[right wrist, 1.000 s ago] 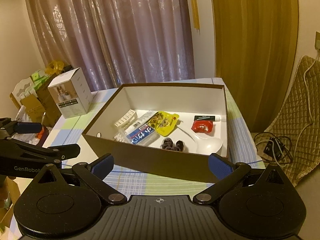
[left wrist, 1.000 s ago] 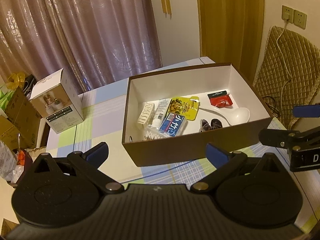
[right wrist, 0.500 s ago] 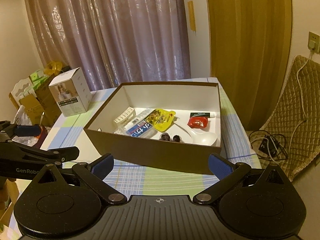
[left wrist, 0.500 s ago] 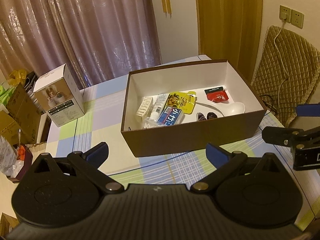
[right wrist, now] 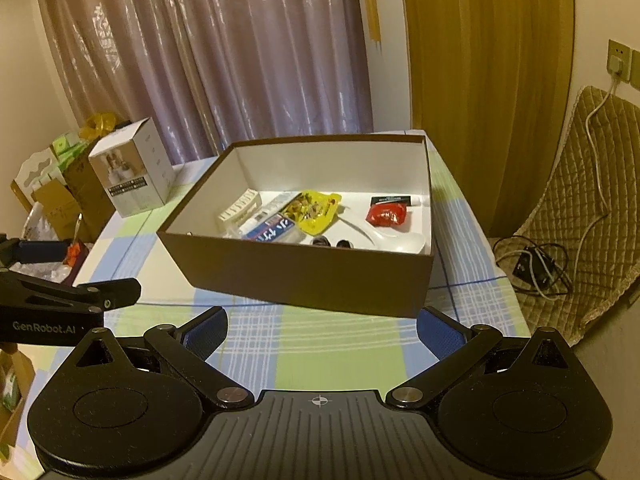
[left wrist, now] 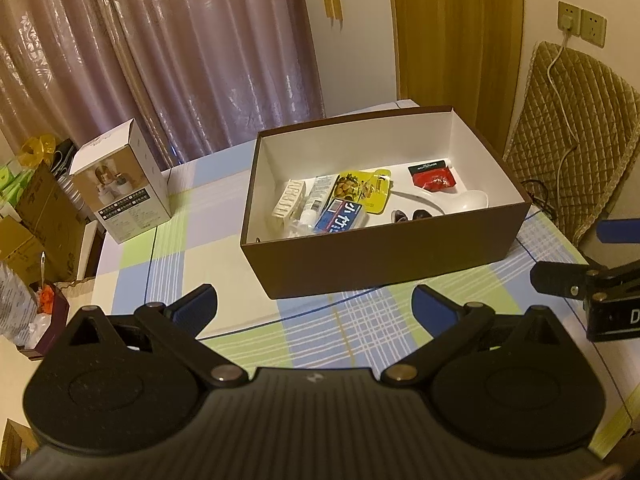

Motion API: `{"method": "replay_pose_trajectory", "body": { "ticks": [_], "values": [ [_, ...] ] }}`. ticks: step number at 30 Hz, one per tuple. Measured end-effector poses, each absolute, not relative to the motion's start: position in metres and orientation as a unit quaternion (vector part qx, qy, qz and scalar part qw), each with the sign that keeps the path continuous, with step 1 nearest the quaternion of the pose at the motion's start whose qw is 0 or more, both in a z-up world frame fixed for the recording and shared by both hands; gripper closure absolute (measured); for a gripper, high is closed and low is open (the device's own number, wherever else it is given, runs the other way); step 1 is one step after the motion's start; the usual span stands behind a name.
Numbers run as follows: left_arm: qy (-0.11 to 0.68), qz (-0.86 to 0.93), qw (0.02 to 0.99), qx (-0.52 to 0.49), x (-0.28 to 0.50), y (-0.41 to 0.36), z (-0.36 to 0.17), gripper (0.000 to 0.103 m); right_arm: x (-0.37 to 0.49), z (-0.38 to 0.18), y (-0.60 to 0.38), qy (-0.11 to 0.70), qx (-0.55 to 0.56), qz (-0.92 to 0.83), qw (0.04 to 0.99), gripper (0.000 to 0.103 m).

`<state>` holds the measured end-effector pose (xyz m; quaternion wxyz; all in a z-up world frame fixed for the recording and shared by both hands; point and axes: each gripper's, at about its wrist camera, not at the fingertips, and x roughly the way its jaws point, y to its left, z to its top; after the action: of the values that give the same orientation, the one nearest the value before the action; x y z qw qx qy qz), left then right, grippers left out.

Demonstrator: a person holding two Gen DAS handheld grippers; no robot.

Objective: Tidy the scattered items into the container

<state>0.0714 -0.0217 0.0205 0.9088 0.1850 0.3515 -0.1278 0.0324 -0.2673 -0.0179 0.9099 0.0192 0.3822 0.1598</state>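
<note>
A brown box with a white inside point(left wrist: 384, 252) point(right wrist: 304, 276) stands on the checked tablecloth. In it lie a yellow snack pouch point(left wrist: 362, 190) point(right wrist: 314, 210), a red packet point(left wrist: 432, 176) point(right wrist: 386, 214), a white spoon point(left wrist: 468, 202) point(right wrist: 400, 240), a blue-and-white pack point(left wrist: 340, 216) point(right wrist: 272, 228), a cream ribbed box point(left wrist: 288, 200) point(right wrist: 240, 210) and two small dark pieces point(left wrist: 412, 215). My left gripper point(left wrist: 314, 304) is open and empty, held back from the box's near wall. My right gripper point(right wrist: 322, 328) is open and empty, also short of the box.
A white product carton point(left wrist: 120, 184) point(right wrist: 134, 172) stands on the table to the left of the box. Cardboard boxes and bags point(left wrist: 36, 208) crowd the floor at far left. A quilted chair with cables point(right wrist: 576, 240) is at the right, past the table edge.
Both grippers have drawn back and up from the box, which now looks smaller and farther away. Both stay open and empty.
</note>
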Motion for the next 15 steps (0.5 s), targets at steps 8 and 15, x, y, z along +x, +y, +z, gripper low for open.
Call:
{"method": "replay_pose_trajectory", "body": {
  "ticks": [8, 15],
  "values": [
    [0.361, -0.124, 0.906, 0.186, 0.0679, -0.0201, 0.0141, 0.001, 0.0275, -0.0232, -0.2660, 0.388, 0.015, 0.162, 0.907, 0.000],
    [0.355, -0.124, 0.908, 0.184, 0.0665, -0.0192, 0.0171, 0.001, 0.0266, -0.0190, -0.2642, 0.378, 0.009, 0.162, 0.911, 0.000]
  ]
}}
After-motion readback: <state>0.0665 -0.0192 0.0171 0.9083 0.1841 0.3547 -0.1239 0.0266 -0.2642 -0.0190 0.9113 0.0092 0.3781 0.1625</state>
